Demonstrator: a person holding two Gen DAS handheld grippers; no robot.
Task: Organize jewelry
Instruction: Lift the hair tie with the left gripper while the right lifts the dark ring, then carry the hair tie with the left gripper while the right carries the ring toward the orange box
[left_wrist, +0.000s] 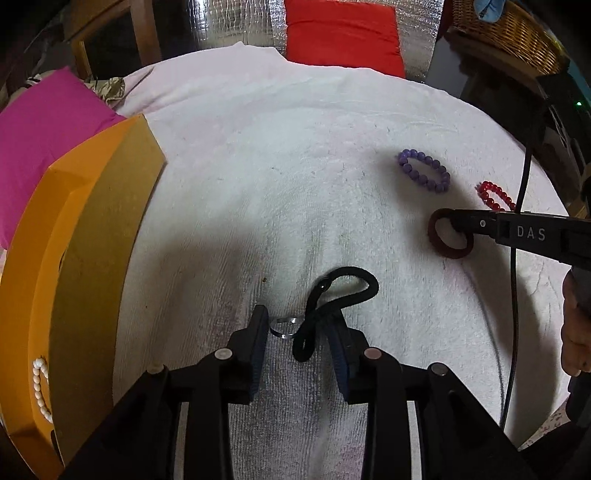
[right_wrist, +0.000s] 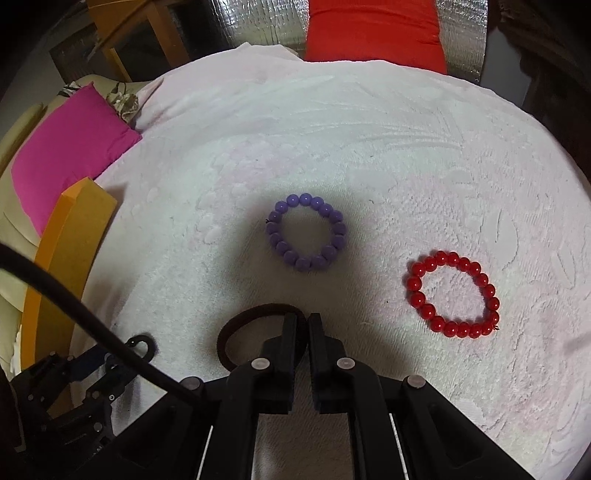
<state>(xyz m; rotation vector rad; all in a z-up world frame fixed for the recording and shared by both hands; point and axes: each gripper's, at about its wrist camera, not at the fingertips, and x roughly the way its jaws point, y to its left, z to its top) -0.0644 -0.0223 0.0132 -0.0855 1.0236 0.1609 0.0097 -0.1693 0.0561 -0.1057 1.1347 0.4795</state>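
Note:
My left gripper (left_wrist: 300, 320) is open over the white towel (left_wrist: 295, 166), its fingers either side of a small silver ring (left_wrist: 283, 327) and a black hair tie (left_wrist: 334, 301). My right gripper (right_wrist: 302, 320) is shut on a dark maroon hair tie (right_wrist: 236, 334); it also shows in the left wrist view (left_wrist: 452, 225), holding that tie (left_wrist: 448, 240). A purple bead bracelet (right_wrist: 306, 232) and a red bead bracelet (right_wrist: 453, 293) lie on the towel ahead of the right gripper. An orange tray (left_wrist: 99, 236) at the left holds a pearl strand (left_wrist: 40, 387).
A pink cushion (left_wrist: 48, 129) lies behind the tray and a red cushion (left_wrist: 343, 33) at the towel's far edge. A wicker basket (left_wrist: 509, 33) stands at the back right. A black cable (left_wrist: 515, 295) hangs by the right gripper.

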